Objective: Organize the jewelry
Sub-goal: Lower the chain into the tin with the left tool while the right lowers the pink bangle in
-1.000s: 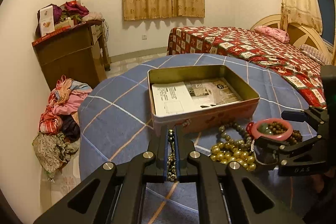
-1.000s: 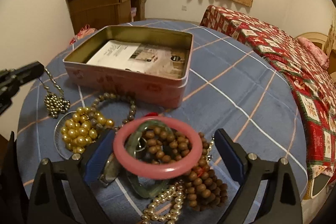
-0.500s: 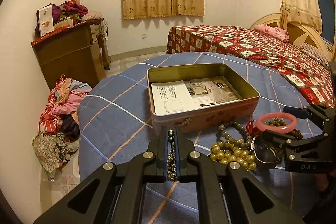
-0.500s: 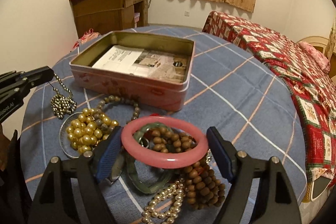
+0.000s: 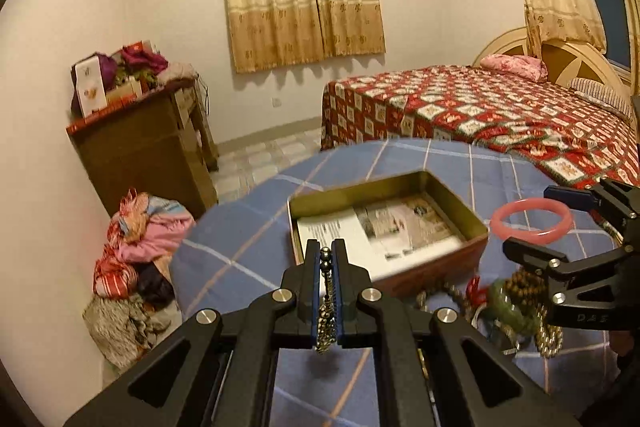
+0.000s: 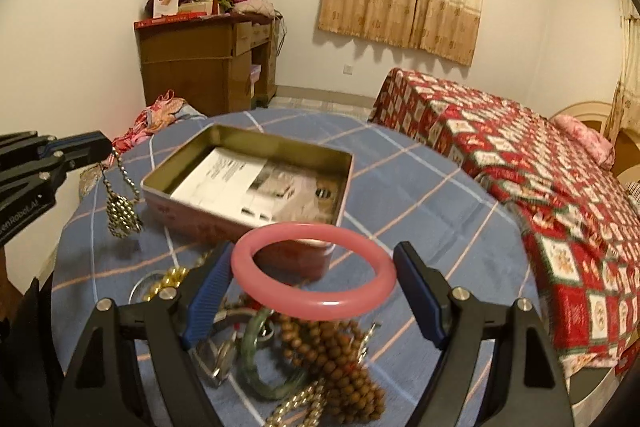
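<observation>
Left gripper [image 5: 328, 277]: jaws pressed together on a metal bead chain [image 6: 122, 205], which dangles clear of the blue checked tablecloth [image 6: 420, 195], to the left of the tin.
Right gripper [image 6: 312, 291]: jaws spread wide yet clamping a pink bangle [image 6: 314, 269] by its outer rim, pads against both sides.
Just changed: a second ago the bangle lay on the jewelry heap [image 6: 320, 359] and the chain's end hung lower – now both hang in the air, lifted free.
Meaning: two pieces appear picked and ready to carry to the open tin [image 6: 256, 179].
Orientation: the bangle sits nearly flat, opening upward, its width spanning the jaws from side to side; the chain hangs downward from the pinch, long axis near vertical, bunched at the bottom.
Tin: stands just beyond the heap – paper lining its floor, no jewelry visible inside.
</observation>
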Demonstrator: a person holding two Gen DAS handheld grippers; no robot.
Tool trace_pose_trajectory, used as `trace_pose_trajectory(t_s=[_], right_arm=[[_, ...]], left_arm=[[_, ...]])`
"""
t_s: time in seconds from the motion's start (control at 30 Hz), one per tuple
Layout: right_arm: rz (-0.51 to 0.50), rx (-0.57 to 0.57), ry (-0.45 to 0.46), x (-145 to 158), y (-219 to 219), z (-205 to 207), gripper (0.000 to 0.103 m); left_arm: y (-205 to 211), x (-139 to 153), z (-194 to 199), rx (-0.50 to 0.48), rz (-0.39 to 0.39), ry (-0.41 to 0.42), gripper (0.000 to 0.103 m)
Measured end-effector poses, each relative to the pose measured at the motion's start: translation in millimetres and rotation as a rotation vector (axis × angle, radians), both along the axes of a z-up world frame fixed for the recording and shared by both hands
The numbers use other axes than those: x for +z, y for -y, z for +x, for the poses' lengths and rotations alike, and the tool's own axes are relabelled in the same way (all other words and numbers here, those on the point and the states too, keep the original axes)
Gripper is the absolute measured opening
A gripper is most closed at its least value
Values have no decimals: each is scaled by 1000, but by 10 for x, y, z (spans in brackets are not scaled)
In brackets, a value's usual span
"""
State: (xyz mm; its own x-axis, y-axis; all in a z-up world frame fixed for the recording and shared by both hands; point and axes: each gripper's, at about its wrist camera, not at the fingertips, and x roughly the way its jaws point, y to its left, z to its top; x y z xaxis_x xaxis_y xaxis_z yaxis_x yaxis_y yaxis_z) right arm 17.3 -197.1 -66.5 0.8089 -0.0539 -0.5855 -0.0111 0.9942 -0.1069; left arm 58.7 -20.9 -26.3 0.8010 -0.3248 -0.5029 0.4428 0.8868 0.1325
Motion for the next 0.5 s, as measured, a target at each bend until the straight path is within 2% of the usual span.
trace_pose_trajectory(t_s=[0.2,0.5], right_arm=[[-33,0,36,148,35,200,82],[-75,11,57,263,36,473,82]], left_arm=[[106,126,201,4,34,48,4],[339,33,616,2,99,30,4]])
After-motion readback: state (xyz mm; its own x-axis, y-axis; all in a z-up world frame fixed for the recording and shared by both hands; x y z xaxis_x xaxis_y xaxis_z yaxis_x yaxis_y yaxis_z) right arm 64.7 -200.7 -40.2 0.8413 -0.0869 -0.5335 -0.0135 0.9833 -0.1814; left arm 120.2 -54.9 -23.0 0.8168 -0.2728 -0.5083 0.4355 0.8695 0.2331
